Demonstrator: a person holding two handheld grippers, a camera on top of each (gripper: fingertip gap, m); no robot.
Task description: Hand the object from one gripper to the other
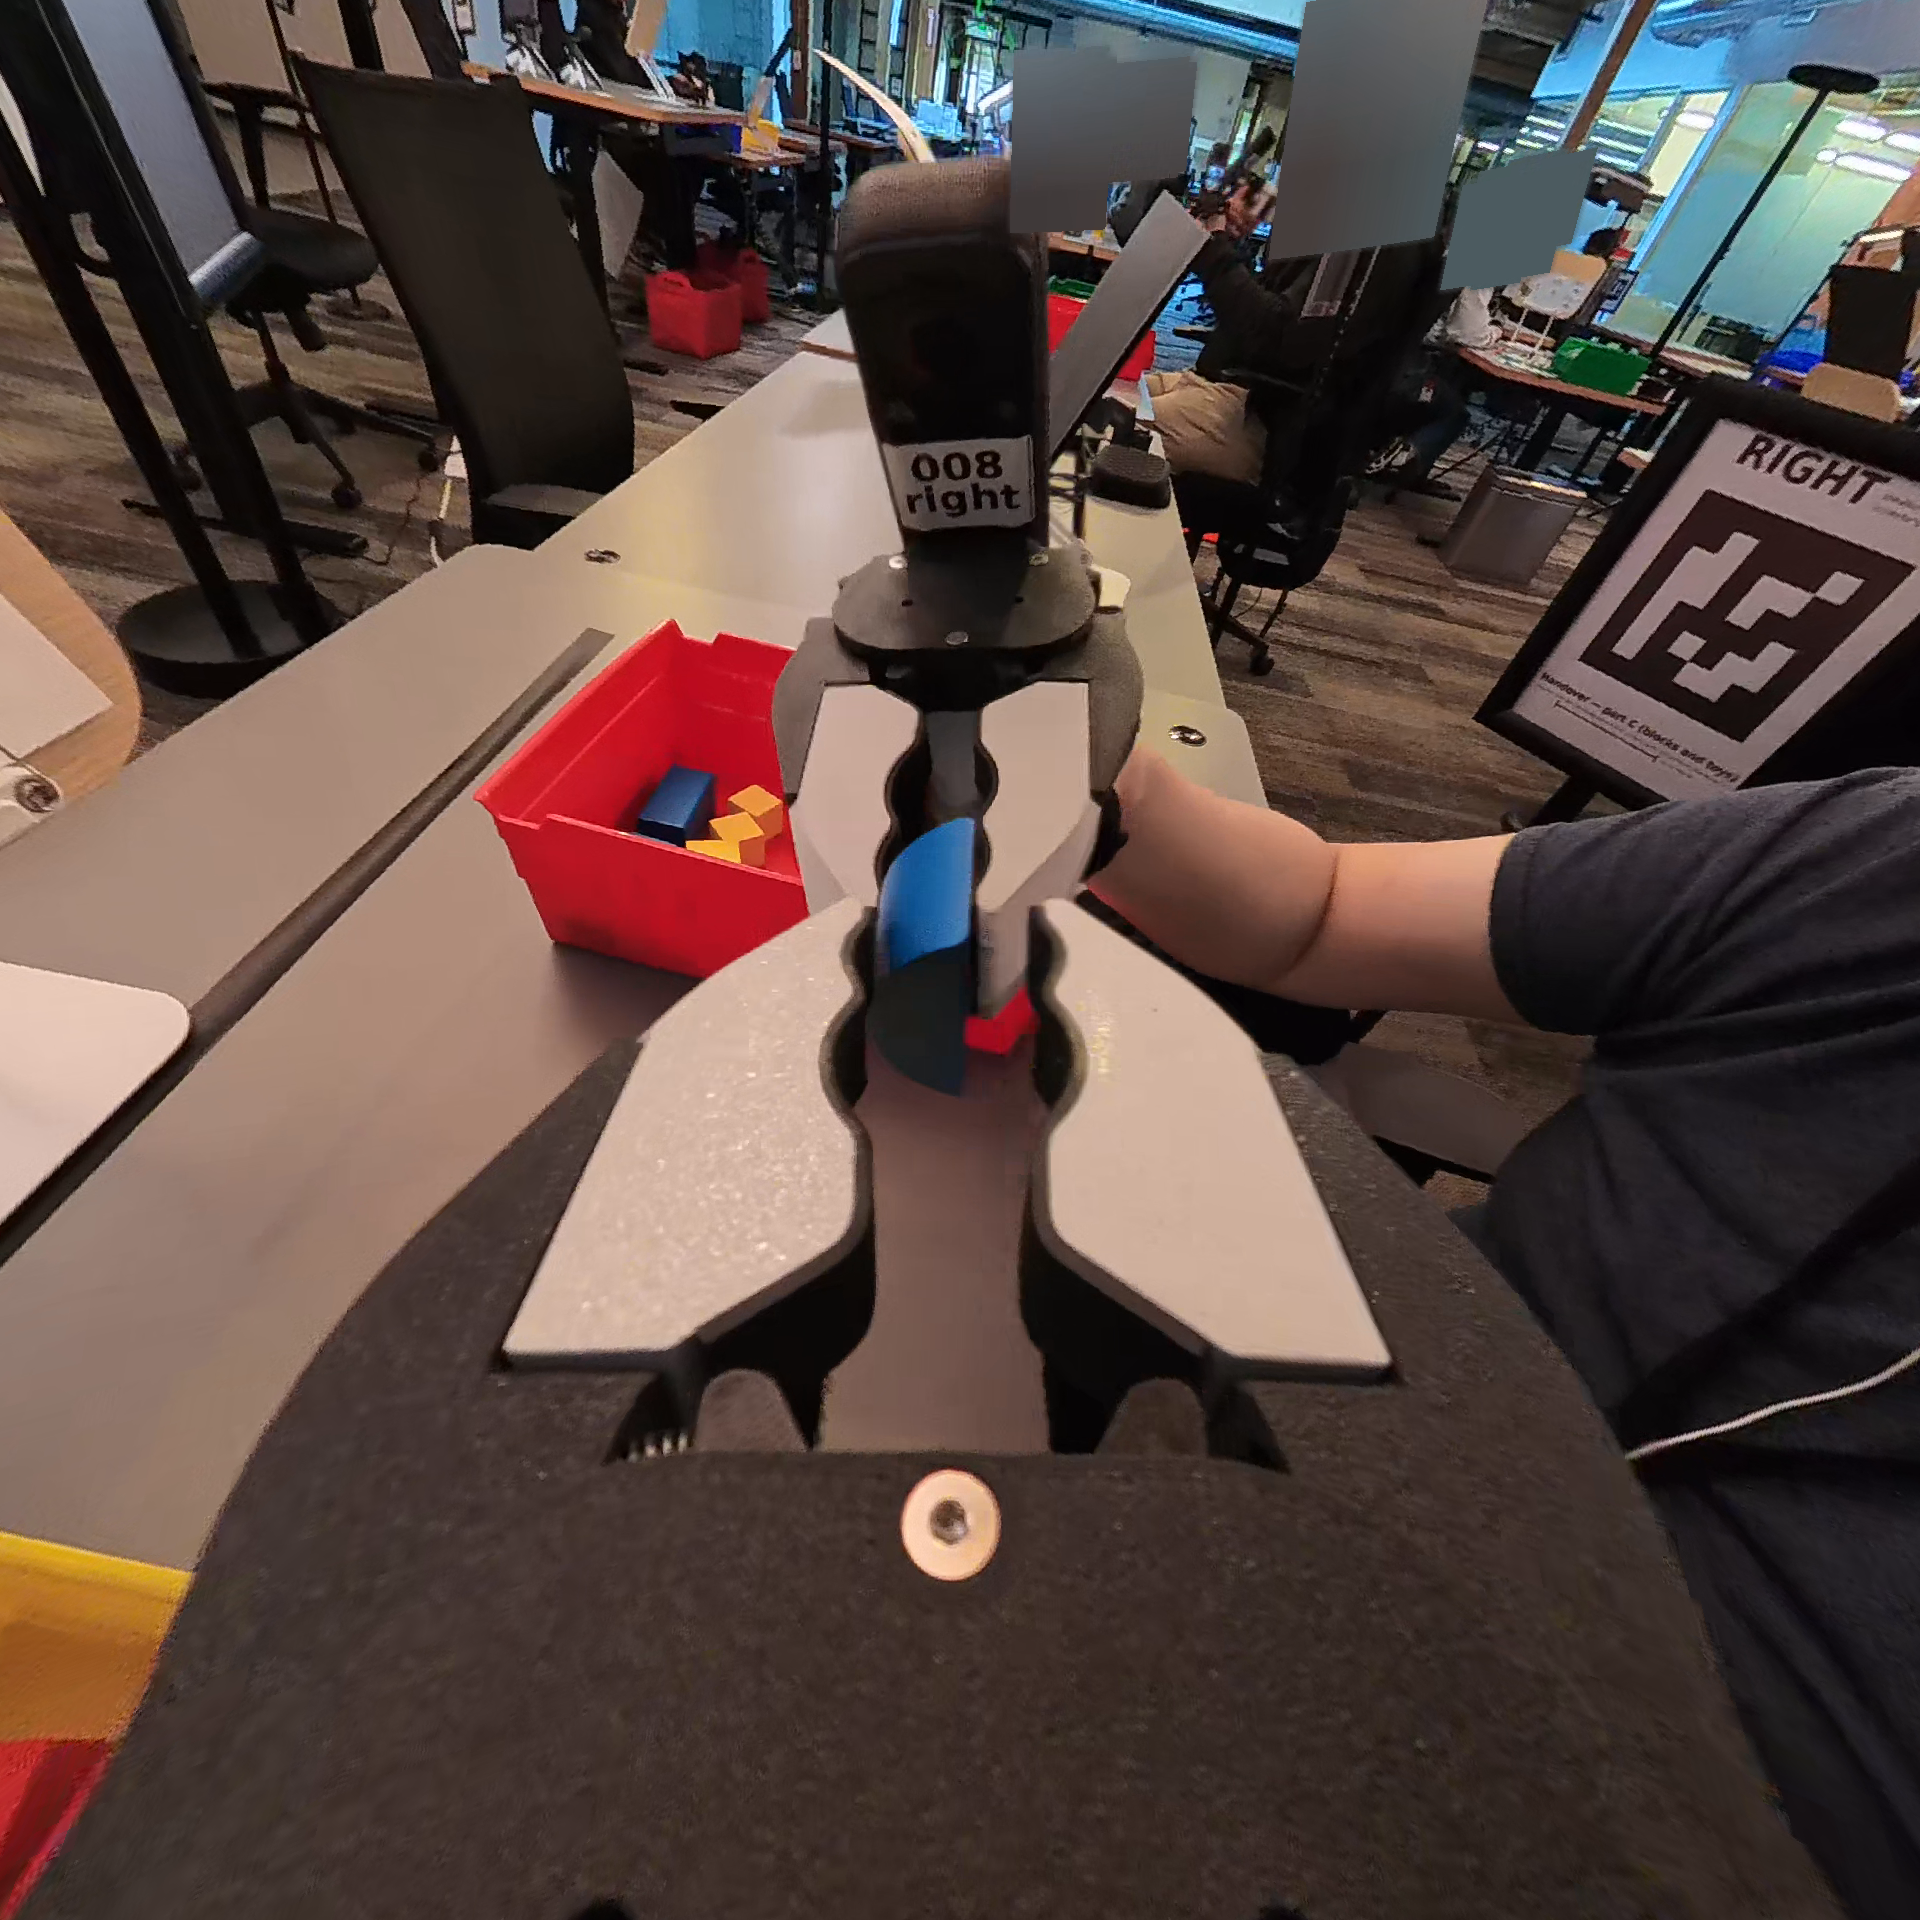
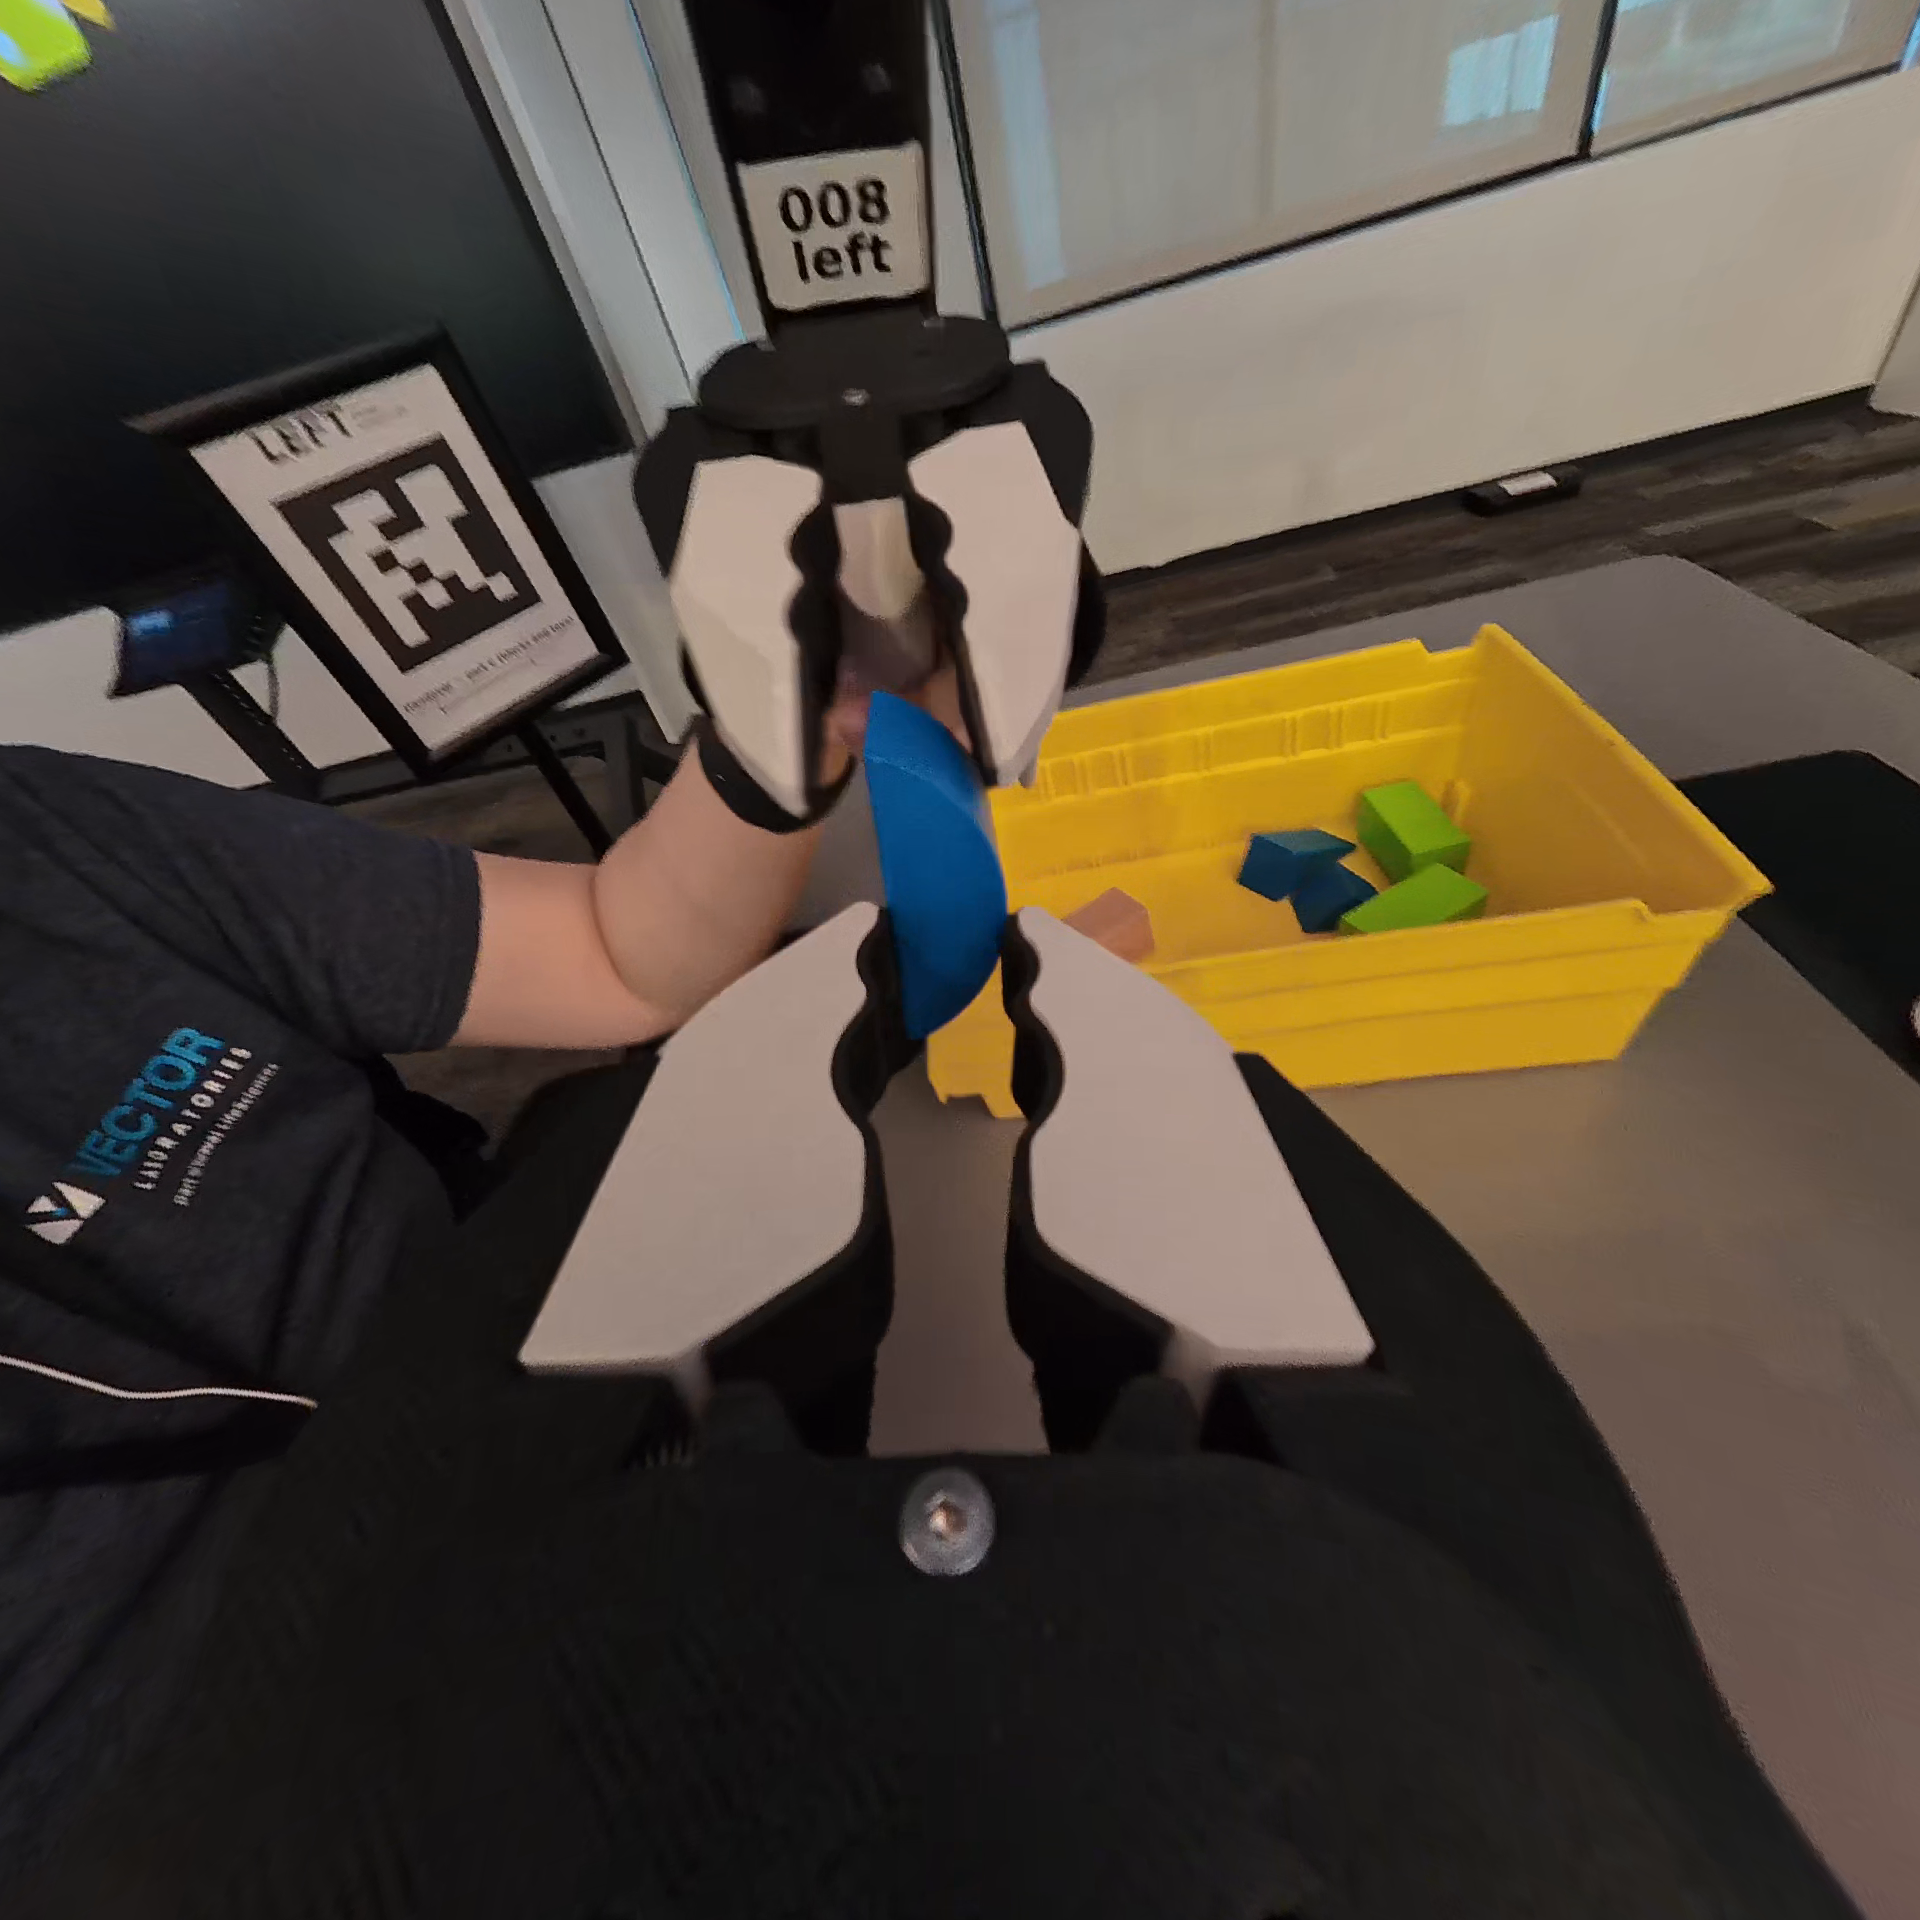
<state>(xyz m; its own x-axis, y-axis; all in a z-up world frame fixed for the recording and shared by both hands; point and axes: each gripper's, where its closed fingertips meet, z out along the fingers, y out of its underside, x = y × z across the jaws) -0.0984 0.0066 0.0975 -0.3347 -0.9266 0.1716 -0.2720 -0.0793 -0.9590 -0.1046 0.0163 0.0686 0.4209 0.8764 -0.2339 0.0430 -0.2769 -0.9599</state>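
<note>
A blue half-round block (image 1: 925,914) hangs in the air between the two grippers, which face each other tip to tip above the grey table (image 1: 312,987). In the right wrist view my right gripper (image 2: 945,920) is shut on the lower end of the block (image 2: 940,883), which fills the gap between its fingers. My left gripper (image 2: 904,787) is open around the block's upper end, with a gap beside the block. The left wrist view shows the same: my left gripper (image 1: 951,920) stands wider than the block, and the right gripper (image 1: 935,883) pinches it.
A red bin (image 1: 582,883) with blue and orange blocks stands behind the grippers. A yellow bin (image 2: 1351,997) holds green, blue and tan blocks. Framed marker signs (image 1: 1725,623) (image 2: 416,561) stand at the sides. The person's forearm (image 1: 1247,914) reaches in.
</note>
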